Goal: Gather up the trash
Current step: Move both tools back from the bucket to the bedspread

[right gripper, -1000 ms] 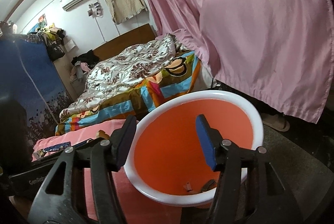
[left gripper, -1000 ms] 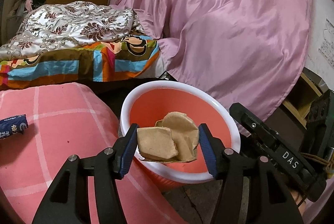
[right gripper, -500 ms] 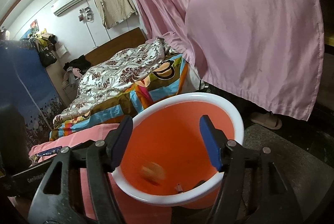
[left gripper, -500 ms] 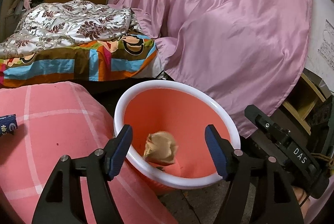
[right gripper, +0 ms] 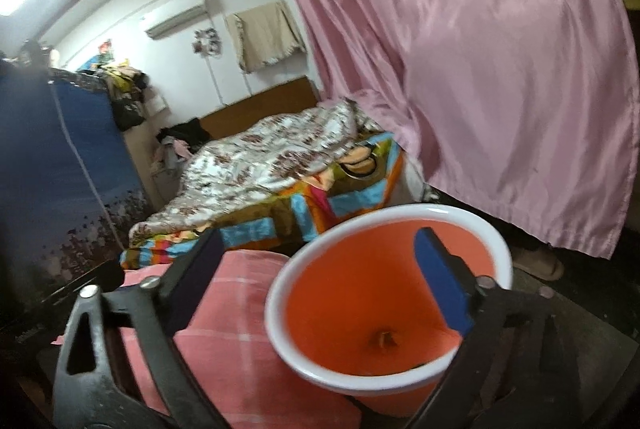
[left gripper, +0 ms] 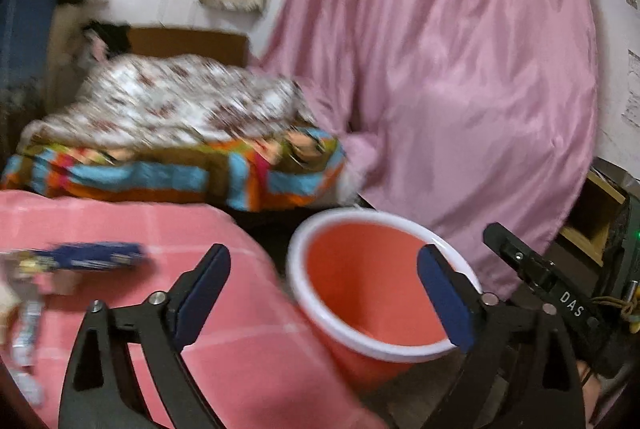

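A pink curtain (left gripper: pixel 460 69) hangs beyond both pairs of jaws, filling the upper right of each view. Farther off, to their left, a bed (right gripper: pixel 280 165) carries a floral quilt over a bright striped cover. Directly below the left jaws lies a pink checked blanket (left gripper: pixel 224 341), with a blurred blue wrapper (left gripper: pixel 92 257) resting on it to their left. The orange bucket (left gripper: pixel 360 281) with a white rim stands between and just beyond the tips of both pairs of jaws, touching the blanket's edge. The left gripper (left gripper: pixel 324 293) is opening, with nothing held between its jaws. The right gripper (right gripper: pixel 316 281) is opening too, likewise empty. A small brownish scrap (right gripper: pixel 384 339) lies at the bucket's bottom.
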The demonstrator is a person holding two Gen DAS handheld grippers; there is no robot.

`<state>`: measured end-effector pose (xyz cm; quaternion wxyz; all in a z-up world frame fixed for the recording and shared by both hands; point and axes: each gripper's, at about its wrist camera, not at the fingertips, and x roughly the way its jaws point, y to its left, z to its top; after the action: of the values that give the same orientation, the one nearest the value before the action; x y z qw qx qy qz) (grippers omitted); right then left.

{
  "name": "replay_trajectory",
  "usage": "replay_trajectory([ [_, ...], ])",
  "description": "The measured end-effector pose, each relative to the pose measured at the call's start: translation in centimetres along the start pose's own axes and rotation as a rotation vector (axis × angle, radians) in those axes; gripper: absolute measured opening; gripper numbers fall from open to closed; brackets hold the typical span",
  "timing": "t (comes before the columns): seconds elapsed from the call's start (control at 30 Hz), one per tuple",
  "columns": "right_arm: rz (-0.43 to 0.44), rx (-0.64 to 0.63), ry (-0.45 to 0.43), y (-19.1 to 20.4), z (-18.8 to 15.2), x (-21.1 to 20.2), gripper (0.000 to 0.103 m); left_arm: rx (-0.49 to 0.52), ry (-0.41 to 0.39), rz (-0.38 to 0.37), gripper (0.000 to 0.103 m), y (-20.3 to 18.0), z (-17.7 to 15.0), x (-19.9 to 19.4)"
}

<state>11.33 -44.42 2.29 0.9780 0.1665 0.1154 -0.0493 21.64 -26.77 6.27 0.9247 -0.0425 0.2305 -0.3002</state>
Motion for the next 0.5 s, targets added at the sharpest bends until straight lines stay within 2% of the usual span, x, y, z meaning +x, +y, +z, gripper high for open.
replay_trajectory([
  [0.2,0.101,-0.078,-0.088,4.8,-1.2,-2.0,0.103,-0.018,-0.084,0.118,0.096,3.5,-1.0,-6.0],
  [0.5,0.230,-0.212,-0.162,12.0,-4.4,-4.4,0.103,-0.029,-0.200,0.300,0.098,8.3,-4.0,-14.4],
])
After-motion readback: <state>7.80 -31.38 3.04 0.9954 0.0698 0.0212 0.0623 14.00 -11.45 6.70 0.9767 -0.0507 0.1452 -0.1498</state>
